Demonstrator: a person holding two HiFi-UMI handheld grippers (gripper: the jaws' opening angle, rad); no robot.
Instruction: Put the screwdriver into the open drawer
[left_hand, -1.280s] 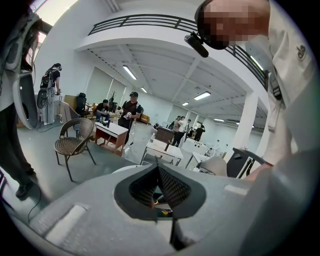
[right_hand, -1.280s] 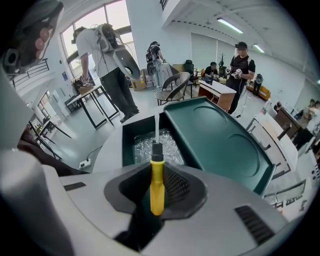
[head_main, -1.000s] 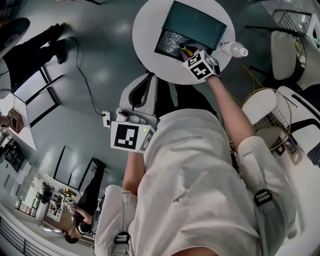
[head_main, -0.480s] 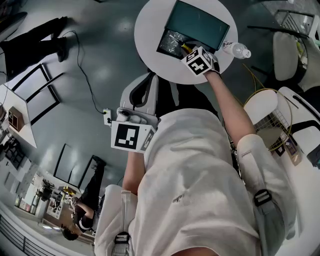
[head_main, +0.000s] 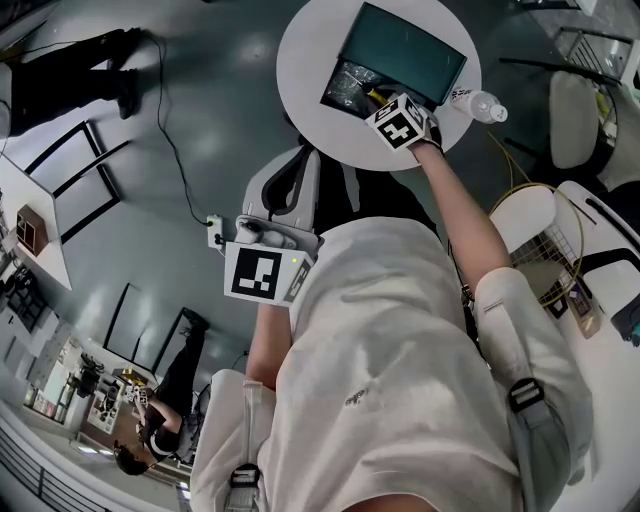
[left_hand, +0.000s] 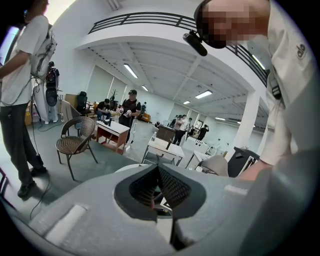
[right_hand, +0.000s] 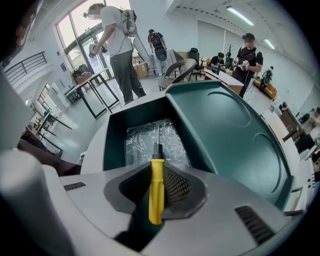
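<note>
**Clerk:** Item one?

**Checker:** Screwdriver (right_hand: 156, 187): yellow plastic handle, smooth and roughly cylindrical, with a black collar and a thin bare metal shaft. It is held in the right gripper (right_hand: 159, 172), whose fingers (right_hand: 177, 185) are closed against the handle and have black, mesh-textured pads.

**Clerk:** Orientation?

**Checker:** The long axis runs along the fingers. The handle butt is back toward the gripper body and the shaft tip points forward, away from it, out over the open drawer (right_hand: 112, 135). I cannot tell whether the tip touches anything.

**Clerk:** Describe the drawer.

**Checker:** A dark teal plastic tray, rectangular, pulled out of a teal box (right_hand: 225, 135) with a moulded, recessed top. The drawer floor is covered with crinkled, shiny clear film (right_hand: 155, 142).

**Clerk:** What does it stand on?

**Checker:** A round white surface (head_main: 300, 40). A clear plastic bottle (head_main: 478, 101) lies near its edge, beside the box.

**Clerk:** The other tool?

**Checker:** The left gripper (left_hand: 158, 172) is held low by the person's side, well apart from the surface. Its fingers (left_hand: 172, 187) are pressed together with nothing between them.
</note>
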